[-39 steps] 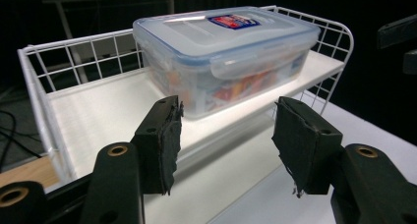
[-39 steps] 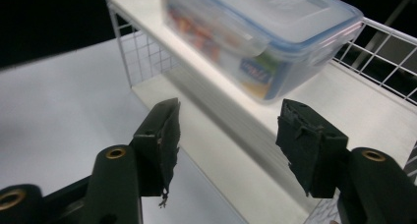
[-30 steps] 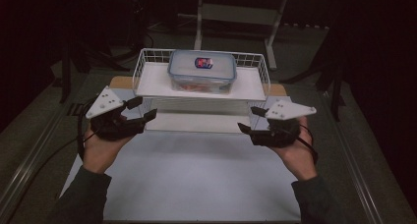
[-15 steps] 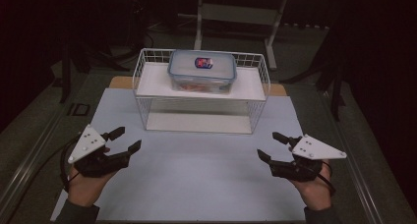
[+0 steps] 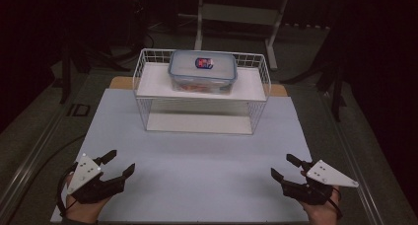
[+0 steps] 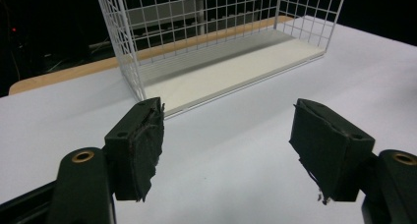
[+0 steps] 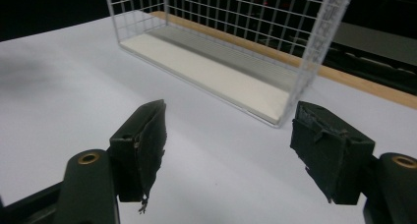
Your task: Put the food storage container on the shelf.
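Note:
A white wire rack point(image 5: 143, 94) stands at the far middle of the white mat point(image 5: 197, 170). On its upper shelf sits a clear lidded container point(image 5: 202, 70) with red and blue contents. The lower shelf point(image 6: 231, 71) is bare. My left gripper point(image 5: 123, 160) hovers low over the mat's near left corner, well short of the rack. Its jaws point(image 6: 228, 111) stand open, have just been opening, and hold nothing. My right gripper point(image 5: 280, 164) is at the near right corner, its jaws point(image 7: 231, 108) also open after just opening, with nothing between them.
A wooden board edge point(image 5: 121, 82) shows behind the mat on both sides of the rack. Dark floor, table legs point(image 5: 199, 18) and cables lie beyond. Broad bare mat lies between the grippers and the rack.
Both hands have drawn back from the rack's front toward the near edge, spreading apart and sinking. Both pairs of jaws stand wider than before.

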Demonstrator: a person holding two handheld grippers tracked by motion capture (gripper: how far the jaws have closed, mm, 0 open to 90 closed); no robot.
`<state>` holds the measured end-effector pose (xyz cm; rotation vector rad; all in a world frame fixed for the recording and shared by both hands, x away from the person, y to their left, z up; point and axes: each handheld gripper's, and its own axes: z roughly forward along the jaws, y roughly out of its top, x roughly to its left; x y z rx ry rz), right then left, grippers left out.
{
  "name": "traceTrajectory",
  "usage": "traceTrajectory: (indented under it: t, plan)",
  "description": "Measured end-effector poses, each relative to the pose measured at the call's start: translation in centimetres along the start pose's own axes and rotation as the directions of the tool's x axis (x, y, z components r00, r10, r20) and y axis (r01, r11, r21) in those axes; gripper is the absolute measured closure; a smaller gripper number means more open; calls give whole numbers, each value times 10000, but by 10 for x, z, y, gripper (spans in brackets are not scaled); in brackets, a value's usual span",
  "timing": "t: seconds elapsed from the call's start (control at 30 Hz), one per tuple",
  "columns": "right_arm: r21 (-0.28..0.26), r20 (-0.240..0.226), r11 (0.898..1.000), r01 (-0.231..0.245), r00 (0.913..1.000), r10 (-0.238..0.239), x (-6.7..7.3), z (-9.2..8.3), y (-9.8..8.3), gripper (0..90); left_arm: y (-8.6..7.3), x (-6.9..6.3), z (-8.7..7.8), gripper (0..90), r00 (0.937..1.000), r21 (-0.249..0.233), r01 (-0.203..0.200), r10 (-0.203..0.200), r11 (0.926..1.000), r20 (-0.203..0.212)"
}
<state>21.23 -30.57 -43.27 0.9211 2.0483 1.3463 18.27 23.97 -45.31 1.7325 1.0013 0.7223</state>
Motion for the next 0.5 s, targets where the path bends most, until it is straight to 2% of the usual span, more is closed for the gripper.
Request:
traceTrajectory:
  t: [0.13, 0.23, 0.5]
  plan:
    - [334, 325, 9993, 171, 9993, -182, -1, 4, -8, 291, -3, 3, 1, 296, 9998, -88, 147, -148, 9999, -103]
    - [194, 381, 9997, 165, 9991, -173, -1, 3, -7, 291, -5, 4, 1, 297, 9995, -153, 257, -260, 9996, -154]
    - [-153, 702, 9999, 43, 9975, -32, -5, -2, -8, 293, -6, 6, 0, 300, 9991, -294, 219, -229, 9993, -355]
